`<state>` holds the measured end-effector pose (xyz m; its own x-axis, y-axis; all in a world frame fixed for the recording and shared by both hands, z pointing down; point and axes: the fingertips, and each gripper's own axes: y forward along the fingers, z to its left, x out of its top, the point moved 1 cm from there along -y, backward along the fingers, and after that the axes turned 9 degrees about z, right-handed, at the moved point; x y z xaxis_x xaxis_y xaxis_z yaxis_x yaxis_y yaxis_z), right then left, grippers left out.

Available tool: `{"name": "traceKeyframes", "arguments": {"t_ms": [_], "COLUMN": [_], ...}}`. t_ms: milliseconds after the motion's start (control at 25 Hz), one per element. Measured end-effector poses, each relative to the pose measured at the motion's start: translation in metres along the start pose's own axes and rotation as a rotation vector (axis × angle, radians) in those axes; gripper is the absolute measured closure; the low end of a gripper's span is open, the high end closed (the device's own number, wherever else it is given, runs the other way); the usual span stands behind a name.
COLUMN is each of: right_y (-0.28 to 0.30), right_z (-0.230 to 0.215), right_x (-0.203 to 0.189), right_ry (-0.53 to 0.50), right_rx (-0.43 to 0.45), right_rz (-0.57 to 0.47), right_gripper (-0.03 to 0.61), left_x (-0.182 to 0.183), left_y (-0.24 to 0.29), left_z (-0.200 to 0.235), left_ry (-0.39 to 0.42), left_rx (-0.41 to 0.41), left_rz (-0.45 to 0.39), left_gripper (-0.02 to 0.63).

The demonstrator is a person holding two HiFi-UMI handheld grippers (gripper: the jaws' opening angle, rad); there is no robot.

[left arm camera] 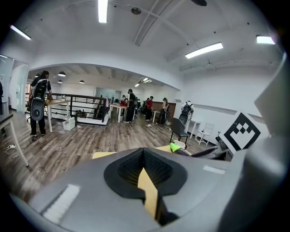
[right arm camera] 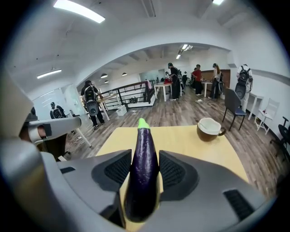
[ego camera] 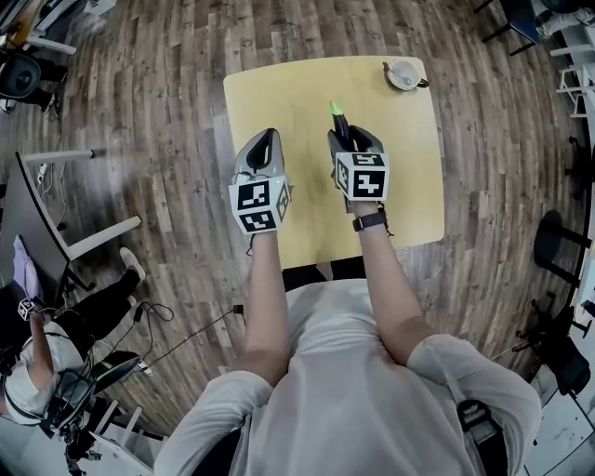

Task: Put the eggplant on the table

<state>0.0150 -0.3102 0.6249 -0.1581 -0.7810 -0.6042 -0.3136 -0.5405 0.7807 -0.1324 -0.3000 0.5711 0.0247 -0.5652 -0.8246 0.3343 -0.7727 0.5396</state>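
While your right tool [ego camera: 351,138] is hanging over the yellow tabletop [ego camera: 297,79], its jaws are clamping the purple eggplant [right arm camera: 142,165], green stem forward. Your left tool [ego camera: 264,141] is hovering alongside, jaws together, empty.

Bright ceiling strip lights [left arm camera: 103,10]; fisheye edges dark.

Count at the table [ego camera: 307,214], one only. Eggplant [ego camera: 340,124]: one. Cup [ego camera: 403,74]: one, at the far right corner. Grippers: two, left gripper [ego camera: 267,139] and right gripper [ego camera: 353,139], one marker cube on each, two jaws apiece.
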Motion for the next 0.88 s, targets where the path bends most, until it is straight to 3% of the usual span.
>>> {"name": "traceKeyframes", "arguments": {"t_ms": [480,880], "right_y": [0.044,0.068], "right_z": [-0.003,-0.009], "right_x": [-0.049,-0.073], "right_ry": [0.015,0.026], "right_rx": [0.032,0.032], "right_rz": [0.140,0.200], "right_gripper": [0.390,0.390], "left_x": [-0.048,-0.065], "left_y": [0.024,0.032], "left_z": [0.005,0.003], "left_ry": [-0.070,-0.106], "left_rx": [0.004,-0.026], "left_rz": [0.095,0.109], "left_gripper": [0.606,0.606]}}
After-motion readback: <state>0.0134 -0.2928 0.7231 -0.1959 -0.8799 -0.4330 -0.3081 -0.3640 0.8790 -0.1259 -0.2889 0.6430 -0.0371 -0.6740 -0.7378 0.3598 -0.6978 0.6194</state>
